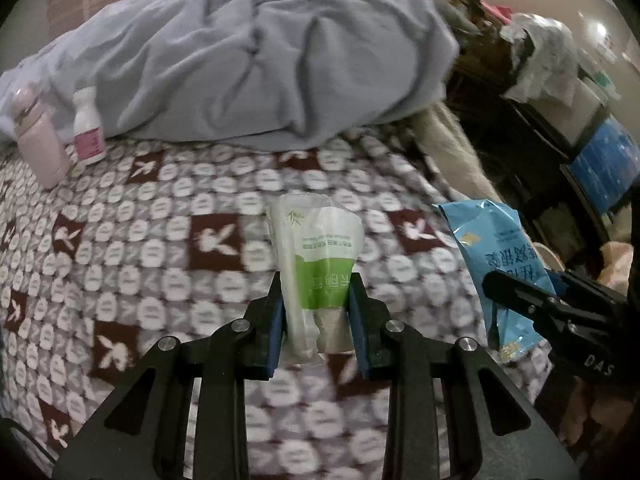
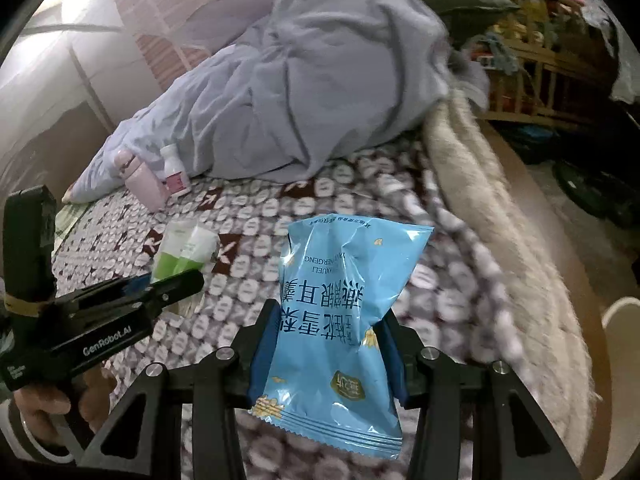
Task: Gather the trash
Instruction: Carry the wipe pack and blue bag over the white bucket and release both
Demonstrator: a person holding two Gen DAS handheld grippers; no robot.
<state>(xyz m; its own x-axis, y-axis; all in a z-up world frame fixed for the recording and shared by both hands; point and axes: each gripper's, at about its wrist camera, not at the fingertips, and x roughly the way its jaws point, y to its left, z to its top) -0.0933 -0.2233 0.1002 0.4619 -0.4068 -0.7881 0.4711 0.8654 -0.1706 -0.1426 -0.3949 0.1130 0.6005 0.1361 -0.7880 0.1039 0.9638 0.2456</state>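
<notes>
The left gripper [image 1: 316, 308], black with blue pads, sits at the lower centre of its own view, angled downward, its two fingers [image 1: 276, 320] clamped on a green-and-white plastic packet [image 1: 320, 256]. The right gripper [image 2: 326, 352], at the lower centre of its view, pinches a light blue foil snack bag [image 2: 340, 300]. At the lower left of the right view, a person's hand [image 2: 44, 408] grips the left tool's handle.

Two bottles [image 1: 60, 136] side by side on patterned sheet [image 1: 160, 240], rumpled duvet [image 1: 260, 60] just behind.
</notes>
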